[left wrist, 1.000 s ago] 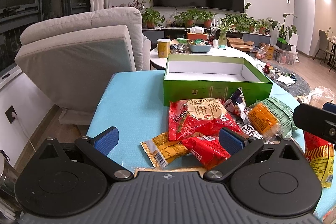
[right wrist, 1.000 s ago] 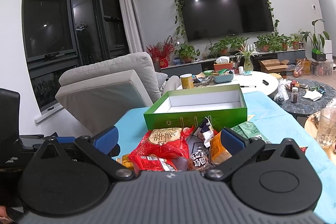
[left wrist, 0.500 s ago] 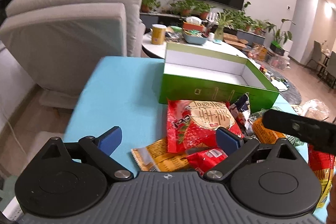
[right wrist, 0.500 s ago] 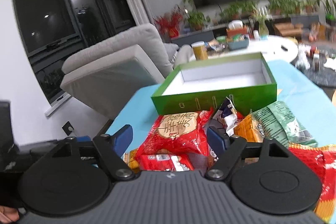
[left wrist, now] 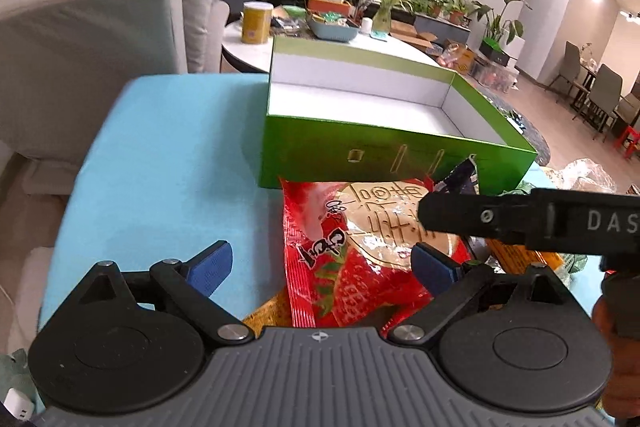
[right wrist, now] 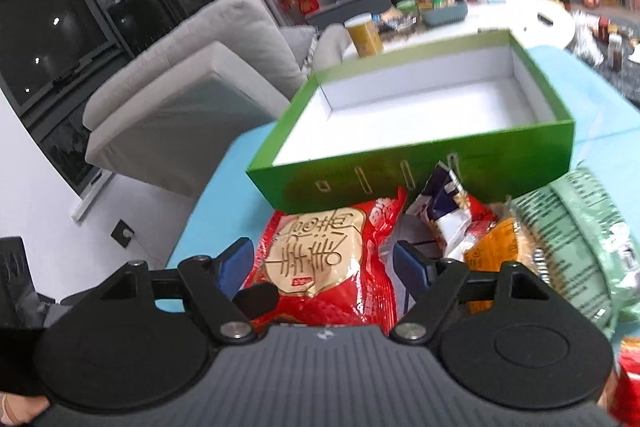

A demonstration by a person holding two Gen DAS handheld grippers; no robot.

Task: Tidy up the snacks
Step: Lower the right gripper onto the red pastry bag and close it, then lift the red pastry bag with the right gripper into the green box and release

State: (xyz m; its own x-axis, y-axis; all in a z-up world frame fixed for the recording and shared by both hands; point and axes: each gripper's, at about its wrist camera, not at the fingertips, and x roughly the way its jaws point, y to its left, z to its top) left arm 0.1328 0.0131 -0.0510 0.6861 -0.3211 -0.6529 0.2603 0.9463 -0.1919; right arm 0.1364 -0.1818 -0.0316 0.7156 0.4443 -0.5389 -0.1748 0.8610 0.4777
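From the left wrist, the left hand-held gripper [left wrist: 322, 265] is hovering spread wide, its jaws having narrowed a little in the last moment with nothing pinched; the red packet [left wrist: 352, 251] is lying between and just beyond its blue pads. That packet is resting on the blue bench [left wrist: 172, 147], its far edge touching the front wall of the green box [left wrist: 372, 147]. The box is standing open and bare inside, probably waiting to take the snacks heaped in front of it. A black part of the right hand-held gripper [left wrist: 520, 221] is crossing over the packet from the right; white letters "DAS" are showing on it, cut off by the frame edge. The packet is carrying large gold characters, not readable with certainty. A yellow packet [left wrist: 272, 311] is peeking out under the red one.

From the right wrist, the right hand-held gripper [right wrist: 326, 265] is also standing spread, with the red packet [right wrist: 320, 267] lying between its pads, apparently not yet squeezed. The aim is probably to lift this top packet first, since it is lying nearest the box [right wrist: 420, 163]. To the right of the packet, a dark-and-white wrapper [right wrist: 444, 203] is leaning against the box front, with an orange packet [right wrist: 496, 247] and a pale green bag [right wrist: 576, 239] beyond it; the bag's fine print is too blurred to read.
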